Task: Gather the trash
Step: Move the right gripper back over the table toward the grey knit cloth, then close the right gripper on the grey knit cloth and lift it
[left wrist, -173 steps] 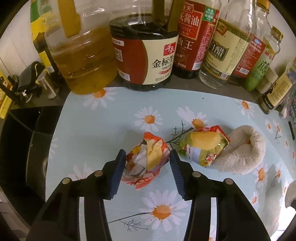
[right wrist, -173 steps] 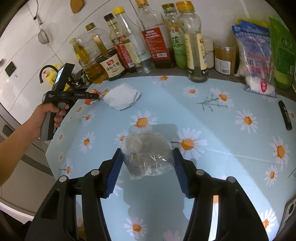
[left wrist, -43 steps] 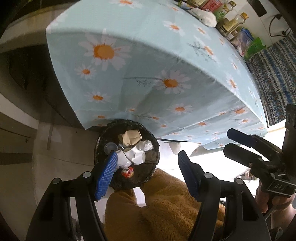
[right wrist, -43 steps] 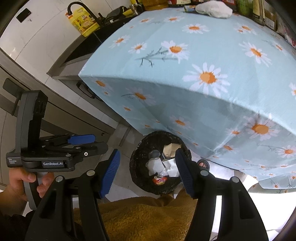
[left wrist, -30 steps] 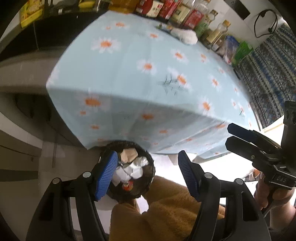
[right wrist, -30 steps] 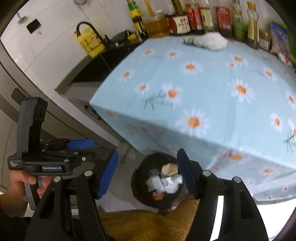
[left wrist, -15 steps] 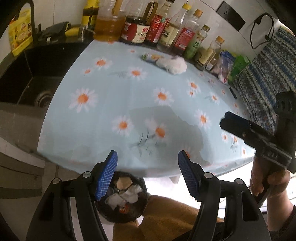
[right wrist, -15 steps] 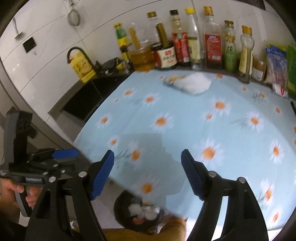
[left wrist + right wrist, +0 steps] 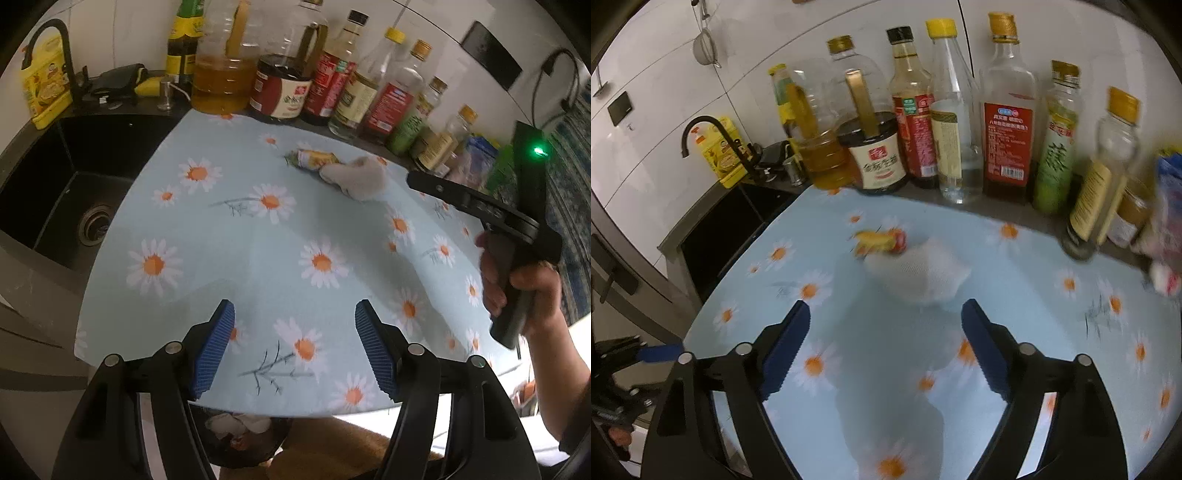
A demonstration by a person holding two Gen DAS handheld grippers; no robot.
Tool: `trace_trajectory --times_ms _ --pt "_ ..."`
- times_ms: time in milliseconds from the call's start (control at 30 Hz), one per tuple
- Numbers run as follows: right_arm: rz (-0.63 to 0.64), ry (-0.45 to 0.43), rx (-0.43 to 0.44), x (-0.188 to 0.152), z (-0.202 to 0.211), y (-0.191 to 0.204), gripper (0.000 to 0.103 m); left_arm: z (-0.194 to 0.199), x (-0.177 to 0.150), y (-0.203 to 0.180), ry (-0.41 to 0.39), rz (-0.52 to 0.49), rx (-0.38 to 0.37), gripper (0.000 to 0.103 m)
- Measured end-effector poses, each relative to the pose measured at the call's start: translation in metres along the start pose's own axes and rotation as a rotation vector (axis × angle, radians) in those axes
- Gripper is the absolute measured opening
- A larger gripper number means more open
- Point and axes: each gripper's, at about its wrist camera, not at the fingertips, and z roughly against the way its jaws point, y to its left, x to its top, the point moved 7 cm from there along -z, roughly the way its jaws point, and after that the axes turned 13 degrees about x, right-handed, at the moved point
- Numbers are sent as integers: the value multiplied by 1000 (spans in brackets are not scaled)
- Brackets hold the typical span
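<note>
Crumpled yellow-green snack wrapper [image 9: 313, 159] lies near back edge of daisy-print blue tablecloth [image 9: 229, 236], touching white knitted cloth lump [image 9: 356, 178] beside it. Row of sauce and oil bottles [image 9: 923, 122] along back edge. Black sink [image 9: 62, 184] off left edge. Black trash bin [image 9: 240, 435] with paper scraps below near edge. Left gripper [image 9: 295, 345] released, nothing between jaws. Right gripper [image 9: 886, 343] empty, jaws just been widening, over tablecloth short of cloth lump.

crumpled yellow snack wrapper [image 9: 313, 159]: 1 | white knitted cloth [image 9: 356, 178]: 1 | black trash bin [image 9: 240, 441]: 1 | black sink [image 9: 55, 192]: 1
</note>
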Motion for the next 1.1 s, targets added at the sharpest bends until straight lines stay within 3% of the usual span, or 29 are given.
trace_trajectory --times_ms 233,600,667,867,967,1100 --pt "57 102 2 24 -48 -29 91 -4 18 -3 -2 62 46 66" --pt "81 212 42 17 -92 -48 89 -15 29 1 1 126 82 66" --pt "91 215 51 14 -93 -46 72 -17 32 1 0 131 84 66" --pt "102 192 68 10 -89 -41 46 -22 37 -1 3 130 84 66" --pt "110 185 69 10 -83 -39 36 -25 40 -3 4 122 82 66" --pt "103 173 79 8 -71 -36 31 -28 46 -6 -2 102 80 66"
